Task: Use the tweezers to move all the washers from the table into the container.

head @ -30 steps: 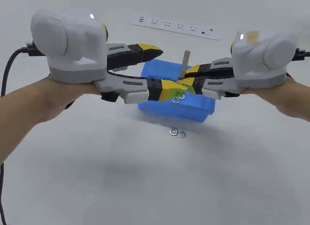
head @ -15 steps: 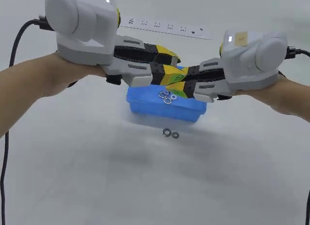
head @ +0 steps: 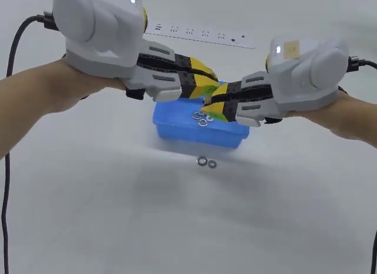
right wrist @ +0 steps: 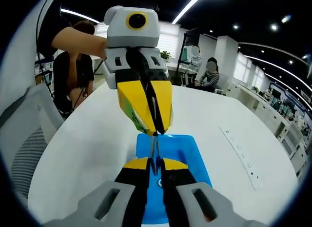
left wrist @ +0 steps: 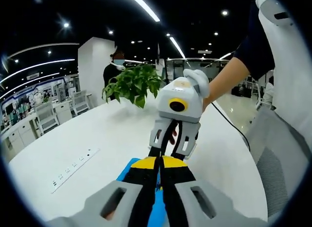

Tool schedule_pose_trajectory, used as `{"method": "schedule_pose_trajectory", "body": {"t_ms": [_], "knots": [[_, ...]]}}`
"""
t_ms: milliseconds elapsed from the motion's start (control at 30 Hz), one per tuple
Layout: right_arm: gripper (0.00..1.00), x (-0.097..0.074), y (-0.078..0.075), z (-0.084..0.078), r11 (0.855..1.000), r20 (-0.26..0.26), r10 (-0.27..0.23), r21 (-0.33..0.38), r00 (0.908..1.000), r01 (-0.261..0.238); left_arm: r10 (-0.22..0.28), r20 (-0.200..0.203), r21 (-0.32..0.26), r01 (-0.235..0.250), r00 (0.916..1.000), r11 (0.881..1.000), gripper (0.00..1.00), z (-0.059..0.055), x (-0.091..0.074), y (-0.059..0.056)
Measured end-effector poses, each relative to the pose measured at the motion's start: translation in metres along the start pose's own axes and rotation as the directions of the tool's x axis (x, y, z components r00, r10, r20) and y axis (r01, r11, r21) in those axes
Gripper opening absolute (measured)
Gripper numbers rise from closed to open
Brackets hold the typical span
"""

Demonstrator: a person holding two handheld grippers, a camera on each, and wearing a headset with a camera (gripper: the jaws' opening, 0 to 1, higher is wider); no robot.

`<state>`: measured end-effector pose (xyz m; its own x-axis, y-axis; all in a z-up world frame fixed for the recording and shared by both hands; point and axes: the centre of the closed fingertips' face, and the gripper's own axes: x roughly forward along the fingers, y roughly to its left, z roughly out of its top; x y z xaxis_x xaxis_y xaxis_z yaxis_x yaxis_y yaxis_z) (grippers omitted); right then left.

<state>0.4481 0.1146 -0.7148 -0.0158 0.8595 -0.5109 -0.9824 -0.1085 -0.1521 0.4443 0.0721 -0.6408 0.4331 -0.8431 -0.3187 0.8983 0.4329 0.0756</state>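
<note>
The blue container (head: 177,130) sits mid-table with several washers (head: 202,117) inside. Two more washers (head: 207,162) lie on the table just in front of it. Above the box my left gripper (head: 212,85) and right gripper (head: 208,106) meet tip to tip. In the right gripper view, thin dark tweezers (right wrist: 155,148) run from my right gripper (right wrist: 155,162) up to the left gripper (right wrist: 156,133). Both pairs of jaws are closed on them. In the left gripper view my left gripper (left wrist: 159,162) is closed, facing the other one.
A white power strip (head: 200,33) lies on the table behind the container. A black cable (head: 15,47) trails from the left gripper. A potted plant (left wrist: 134,85) stands at the table's far end, and people are beyond the table. White tabletop surrounds the box.
The left gripper, open a second ago, has swung over the container and shut at the right gripper's tips. The tweezers no longer stand upright above the right jaws.
</note>
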Motion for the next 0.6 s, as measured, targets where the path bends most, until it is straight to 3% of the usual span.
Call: {"method": "schedule_pose_trajectory", "body": {"t_ms": [333, 467, 600], "knots": [[0.12, -0.012, -0.005, 0.005, 0.998, -0.003, -0.051, 0.035, 0.9987, 0.051, 0.021, -0.008, 0.062, -0.021, 0.9997, 0.998, 0.05, 0.008, 0.004, 0.007], [0.21, -0.016, -0.006, 0.005, 0.995, 0.007, -0.079, 0.058, 0.9969, 0.078, 0.03, -0.018, 0.087, -0.029, 0.9994, 0.996, 0.05, 0.008, 0.0, 0.009], [0.23, -0.021, -0.007, 0.002, 0.992, 0.002, -0.094, 0.085, 0.9955, 0.094, 0.044, -0.016, 0.1, -0.042, 0.9989, 0.994, 0.05, 0.01, -0.005, 0.011]]}}
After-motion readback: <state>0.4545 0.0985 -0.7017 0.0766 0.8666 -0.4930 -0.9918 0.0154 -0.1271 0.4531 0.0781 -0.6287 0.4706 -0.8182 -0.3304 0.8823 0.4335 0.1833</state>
